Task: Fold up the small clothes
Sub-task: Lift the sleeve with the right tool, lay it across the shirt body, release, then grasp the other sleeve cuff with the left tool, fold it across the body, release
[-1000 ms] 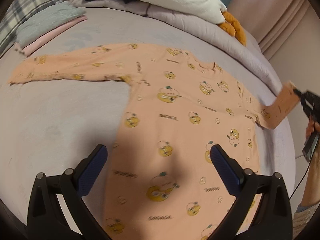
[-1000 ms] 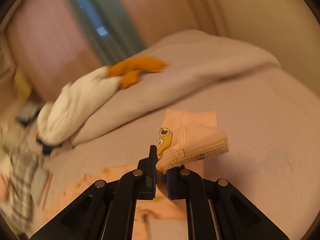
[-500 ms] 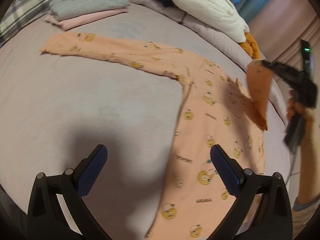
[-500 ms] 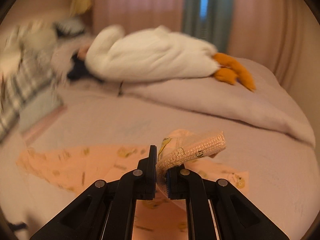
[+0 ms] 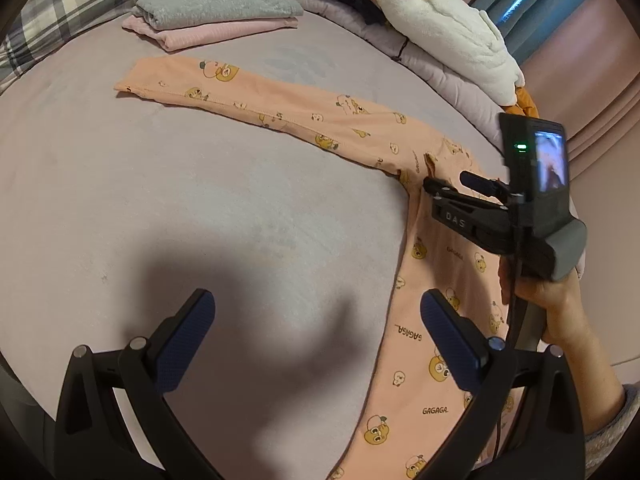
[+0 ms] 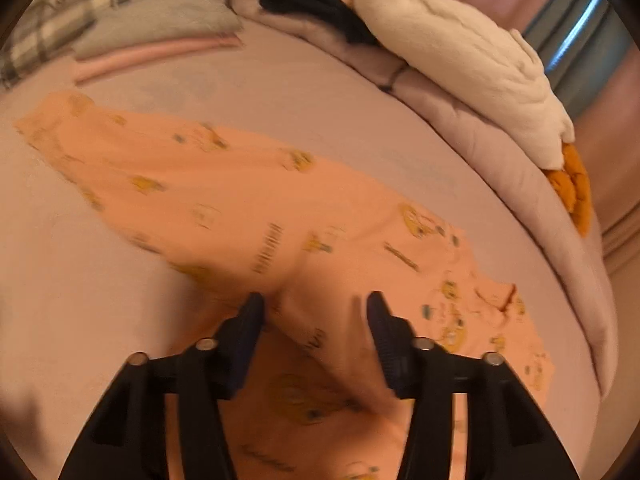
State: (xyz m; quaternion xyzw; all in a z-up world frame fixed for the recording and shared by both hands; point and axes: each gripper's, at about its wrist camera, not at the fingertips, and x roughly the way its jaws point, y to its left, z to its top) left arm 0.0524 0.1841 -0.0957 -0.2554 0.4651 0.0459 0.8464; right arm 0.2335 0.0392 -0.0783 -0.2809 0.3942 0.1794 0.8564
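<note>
Lying flat on the bed (image 5: 200,216), the shirt (image 5: 432,360) is spread toward its right edge. A folded-over sleeve (image 6: 332,336) is seen between the opening right gripper (image 6: 316,332) fingers, unpressed. The left gripper (image 5: 316,336) is held wide open, empty, its right finger (image 5: 448,344) over the shirt's edge.

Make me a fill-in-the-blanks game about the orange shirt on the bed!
The orange shirt has little yellow ______ printed on it.
On the folded pink cloth lies a folded ______ one.
The left gripper holds ______.
The white plush toy has ______ feet.

Missing words: ducks; grey; nothing; orange
</note>
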